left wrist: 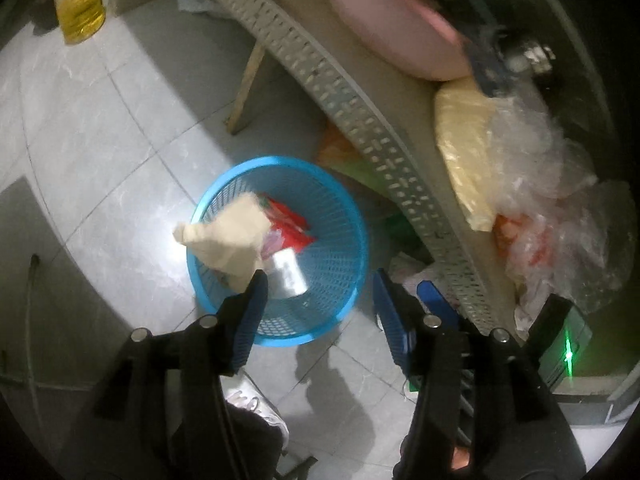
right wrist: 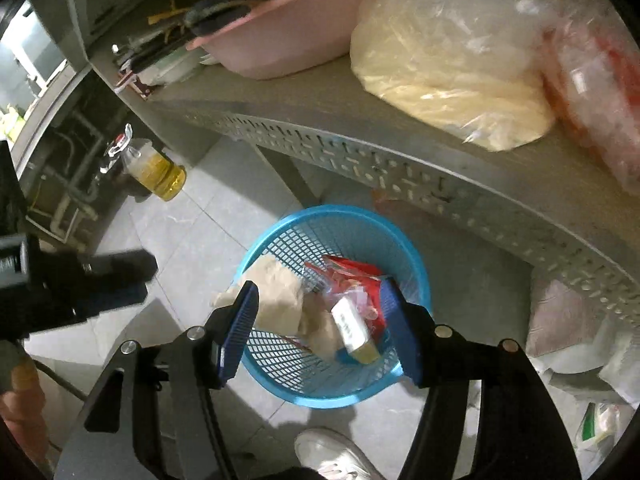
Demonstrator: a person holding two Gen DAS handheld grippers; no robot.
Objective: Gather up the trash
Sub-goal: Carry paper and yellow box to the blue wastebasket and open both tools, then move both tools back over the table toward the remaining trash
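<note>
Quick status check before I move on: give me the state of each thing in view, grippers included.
left gripper: open, nothing between the pads
right gripper: open, above the basket
blue basket: upright on the floor, holding trash
beige crumpled paper: in the basket, poking over the rim
red wrapper: inside the basket
small white box: inside the basket, tilted
oil bottle: upright on the floor
pink basin: on the shelf
</note>
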